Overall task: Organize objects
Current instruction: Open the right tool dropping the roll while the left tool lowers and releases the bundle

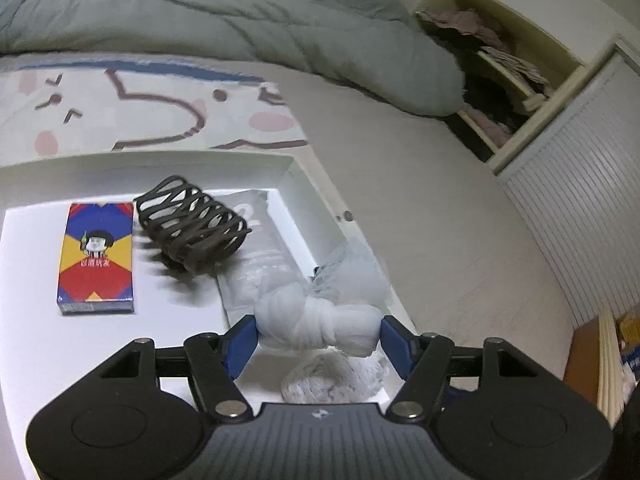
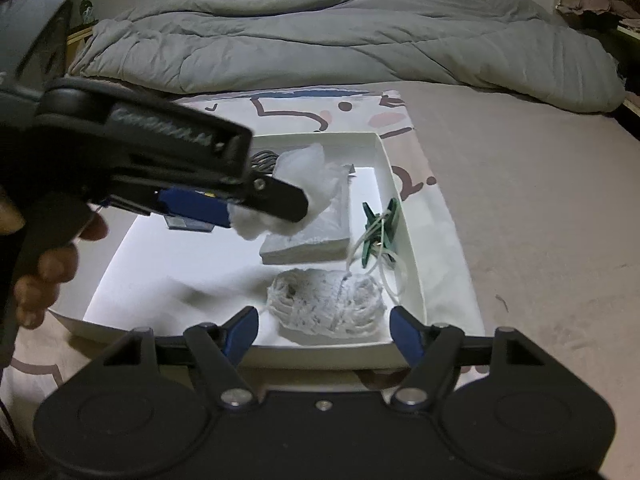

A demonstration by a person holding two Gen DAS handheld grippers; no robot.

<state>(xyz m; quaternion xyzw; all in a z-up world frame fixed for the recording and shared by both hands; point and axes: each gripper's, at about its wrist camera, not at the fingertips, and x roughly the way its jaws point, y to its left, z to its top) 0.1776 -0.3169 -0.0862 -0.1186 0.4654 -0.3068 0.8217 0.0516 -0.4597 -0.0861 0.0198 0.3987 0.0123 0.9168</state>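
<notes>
With my left tool (image 1: 318, 338) pinching the knotted white cloth bundle (image 1: 316, 326) above the white tray (image 2: 404, 216) on the bed, near its right edge, I'd lower it onto bare tray floor before releasing, my right tool (image 2: 324, 330) spread and empty.

The white tray (image 2: 400, 200) served as the landmark. Its near-left floor lay bare, giving open room to reach in over the low front rim. Its right half was crowded: a knitted bundle (image 2: 324, 304) at the near-right corner, a grey packet (image 2: 316, 240) behind it, a green clip (image 2: 380, 228) with cord against the right wall. Farther left sat a card box (image 1: 96, 258) and a dark wire holder (image 1: 192, 224), close together. Above the tray's middle the left tool (image 2: 256, 216), clamped on a knotted white cloth (image 1: 320, 328), blocked passage. Right of the tray the bed (image 2: 520, 200) lay clear; behind it a grey duvet (image 2: 320, 52) rose.
</notes>
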